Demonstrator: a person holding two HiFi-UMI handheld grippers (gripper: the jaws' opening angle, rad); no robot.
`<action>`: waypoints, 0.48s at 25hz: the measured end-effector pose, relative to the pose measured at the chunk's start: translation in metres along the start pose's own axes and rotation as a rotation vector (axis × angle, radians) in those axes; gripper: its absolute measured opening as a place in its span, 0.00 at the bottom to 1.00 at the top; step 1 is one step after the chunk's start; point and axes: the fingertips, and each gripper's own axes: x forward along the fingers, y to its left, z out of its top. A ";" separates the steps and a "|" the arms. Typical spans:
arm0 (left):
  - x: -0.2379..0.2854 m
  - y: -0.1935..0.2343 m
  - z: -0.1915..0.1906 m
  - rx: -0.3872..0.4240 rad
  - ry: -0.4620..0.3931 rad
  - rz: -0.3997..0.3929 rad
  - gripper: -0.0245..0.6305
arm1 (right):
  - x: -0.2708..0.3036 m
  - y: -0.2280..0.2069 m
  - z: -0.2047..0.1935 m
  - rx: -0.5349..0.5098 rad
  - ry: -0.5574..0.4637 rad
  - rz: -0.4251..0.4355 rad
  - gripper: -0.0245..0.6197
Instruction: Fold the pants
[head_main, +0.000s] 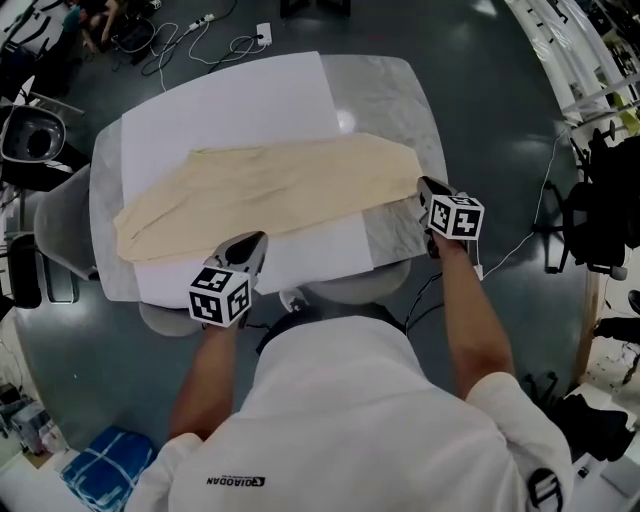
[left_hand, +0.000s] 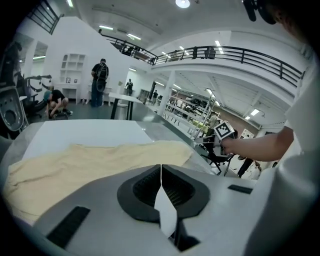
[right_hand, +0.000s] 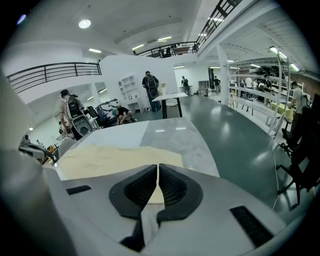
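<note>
Beige pants (head_main: 270, 185) lie stretched out flat, left to right, across a white sheet (head_main: 230, 100) on a marble table (head_main: 400, 90). My left gripper (head_main: 255, 240) hovers at the sheet's near edge, just short of the pants' near hem, jaws shut and holding nothing. In the left gripper view the pants (left_hand: 75, 165) spread ahead of the left gripper (left_hand: 161, 167). My right gripper (head_main: 425, 185) is at the pants' right end. In the right gripper view the right gripper (right_hand: 158, 167) shows only a thin slit between its jaws, with nothing in it, and the pants (right_hand: 115, 157) lie just beyond.
Grey chairs (head_main: 60, 215) stand at the table's left and a black chair (head_main: 600, 215) on the right. Cables and a power strip (head_main: 262, 35) lie on the floor beyond the table. A blue cloth (head_main: 105, 465) is at lower left. People stand far off in the hall (left_hand: 100, 80).
</note>
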 end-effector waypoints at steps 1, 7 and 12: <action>0.004 -0.002 0.001 -0.010 0.004 0.009 0.09 | 0.007 -0.012 -0.001 0.000 0.014 -0.002 0.09; 0.030 -0.014 0.005 -0.050 0.039 0.050 0.09 | 0.049 -0.065 -0.006 0.039 0.088 0.051 0.17; 0.037 -0.016 -0.003 -0.075 0.077 0.100 0.09 | 0.080 -0.085 -0.008 0.158 0.101 0.131 0.25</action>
